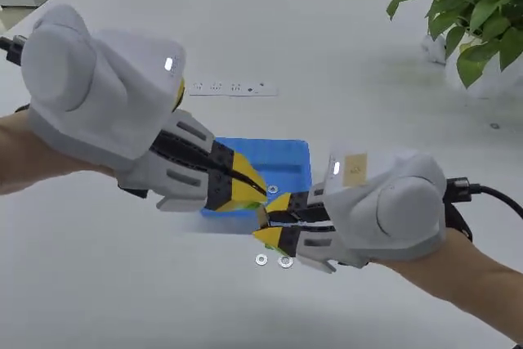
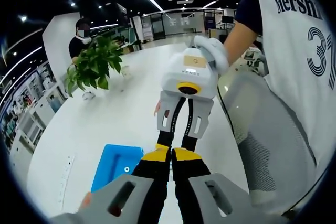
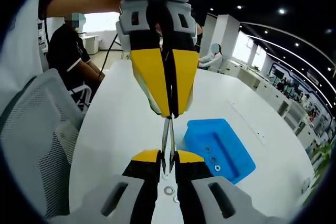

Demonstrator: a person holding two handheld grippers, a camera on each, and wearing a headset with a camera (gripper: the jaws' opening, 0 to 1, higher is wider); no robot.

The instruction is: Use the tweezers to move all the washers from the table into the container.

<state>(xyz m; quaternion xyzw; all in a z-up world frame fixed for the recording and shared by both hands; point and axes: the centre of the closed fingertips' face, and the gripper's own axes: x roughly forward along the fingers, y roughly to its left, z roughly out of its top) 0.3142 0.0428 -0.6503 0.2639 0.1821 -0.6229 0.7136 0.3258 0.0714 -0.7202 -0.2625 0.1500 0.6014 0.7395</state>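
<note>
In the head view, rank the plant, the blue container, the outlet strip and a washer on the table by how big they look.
1. Plant, though cut off by the frame and farther away.
2. Blue container, partly covered.
3. Outlet strip.
4. Washer, by far the smallest.

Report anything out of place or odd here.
Nothing spilled or damaged. Two washers lie on the table outside the blue container; the tweezers, held by the left gripper, reach between the jaws of the right gripper.
</note>
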